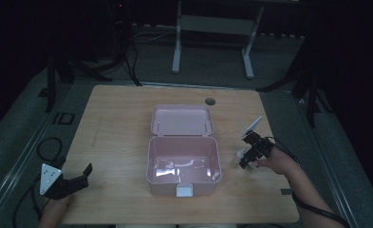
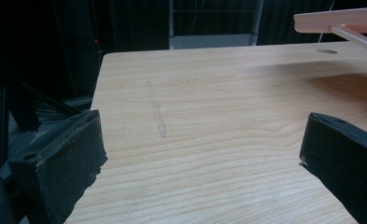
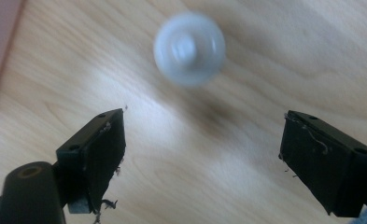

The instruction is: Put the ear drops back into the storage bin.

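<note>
my right hand-held gripper [image 3: 202,154] hangs spread above the small round white plastic piece [image 3: 189,48] on the wooden counter [image 1: 117,128], and closing off-centre could send it skittering away.

**Where my three cameras look**

The high view looks forward and down on my whole desk [image 1: 117,123]. My left tongs' camera skims low toward 12 o'clock, sharing the pink box [image 2: 340,21] lid edge. My right one points steeply down, close to the wood.
</note>
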A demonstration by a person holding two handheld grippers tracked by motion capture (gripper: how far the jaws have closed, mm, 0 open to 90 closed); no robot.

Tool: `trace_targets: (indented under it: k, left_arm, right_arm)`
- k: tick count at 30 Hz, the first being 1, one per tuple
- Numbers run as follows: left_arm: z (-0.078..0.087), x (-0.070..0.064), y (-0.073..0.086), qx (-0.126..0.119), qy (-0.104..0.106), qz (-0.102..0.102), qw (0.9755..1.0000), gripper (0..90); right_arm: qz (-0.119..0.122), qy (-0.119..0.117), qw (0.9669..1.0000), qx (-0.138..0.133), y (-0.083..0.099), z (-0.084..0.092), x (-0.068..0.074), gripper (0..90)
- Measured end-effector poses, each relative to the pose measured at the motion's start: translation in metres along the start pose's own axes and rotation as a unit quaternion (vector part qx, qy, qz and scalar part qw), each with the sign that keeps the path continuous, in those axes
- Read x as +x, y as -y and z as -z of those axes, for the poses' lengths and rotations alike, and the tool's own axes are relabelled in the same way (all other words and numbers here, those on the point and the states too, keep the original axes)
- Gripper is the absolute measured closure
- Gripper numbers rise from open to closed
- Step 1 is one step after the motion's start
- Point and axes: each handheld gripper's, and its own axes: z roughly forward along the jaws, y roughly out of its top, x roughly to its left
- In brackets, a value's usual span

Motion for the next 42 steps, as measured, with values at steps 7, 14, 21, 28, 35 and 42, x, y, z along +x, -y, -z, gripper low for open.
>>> trace_targets:
  k: [7,14,21,28,35,42]
  left_arm:
    - [0.0,0.0,0.0,0.0,0.001,0.0,1.0,0.4]
    - [0.0,0.0,0.0,-0.001,0.002,0.0,1.0,0.3]
    - [0.0,0.0,0.0,-0.001,0.003,0.0,1.0,0.3]
    - [0.0,0.0,0.0,-0.001,0.004,0.0,1.0,0.4]
    - [0.0,0.0,0.0,0.0,0.003,0.0,1.0,0.4]
    - [0.0,0.0,0.0,0.0,0.003,0.0,1.0,0.4]
  right_arm:
    - [0.0,-0.002,1.0,0.005,-0.022,-0.006,0.003,18.6]
    - [-0.007,0.004,0.9995,0.031,-0.035,-0.019,0.003,22.9]
    - [-0.005,0.004,0.999,0.045,-0.042,-0.026,0.004,34.4]
    - [-0.012,0.005,0.9986,0.05,-0.045,-0.03,0.005,49.2]
    - [0.008,0.014,0.9982,0.058,-0.046,-0.03,0.006,59.3]
    - [0.062,0.032,0.9956,0.062,-0.042,-0.027,0.012,59.5]
